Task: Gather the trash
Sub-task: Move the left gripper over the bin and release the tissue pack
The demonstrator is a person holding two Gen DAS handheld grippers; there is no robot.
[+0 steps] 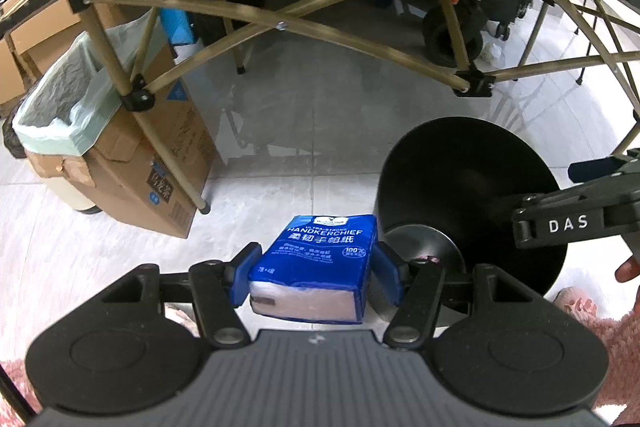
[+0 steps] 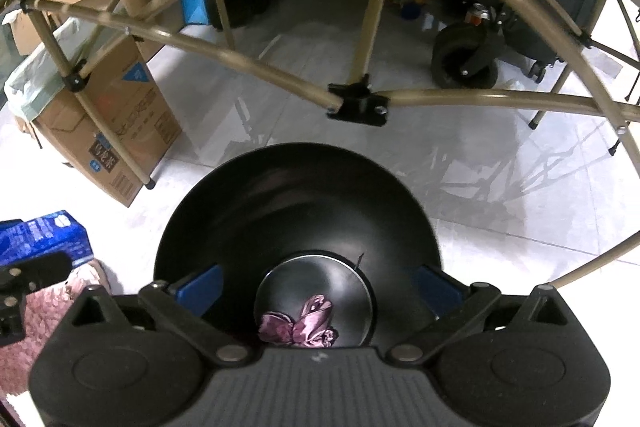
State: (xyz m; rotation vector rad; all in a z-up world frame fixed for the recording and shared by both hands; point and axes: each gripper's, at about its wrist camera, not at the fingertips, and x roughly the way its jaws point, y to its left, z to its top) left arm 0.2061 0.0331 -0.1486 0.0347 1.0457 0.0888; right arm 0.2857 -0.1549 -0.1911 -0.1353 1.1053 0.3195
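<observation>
My left gripper (image 1: 312, 273) is shut on a blue pack of handkerchief tissues (image 1: 320, 259), held above the floor just left of a black round bin (image 1: 468, 179). The same pack (image 2: 44, 241) shows at the left edge of the right wrist view. My right gripper (image 2: 316, 287) stands wide open over the mouth of the bin (image 2: 296, 203). A crumpled pink wrapper (image 2: 304, 325) lies at the bin's bottom, free of the blue pads. In the left wrist view the right gripper's body (image 1: 568, 225) reaches in from the right above the bin.
A folding table's tan metal frame (image 1: 280, 27) spans overhead and behind the bin. A cardboard box lined with a pale green bag (image 1: 64, 107) stands at the left. A wheeled black cart (image 1: 452, 35) sits at the back. Pink fluffy fabric (image 2: 44, 307) lies by the bin.
</observation>
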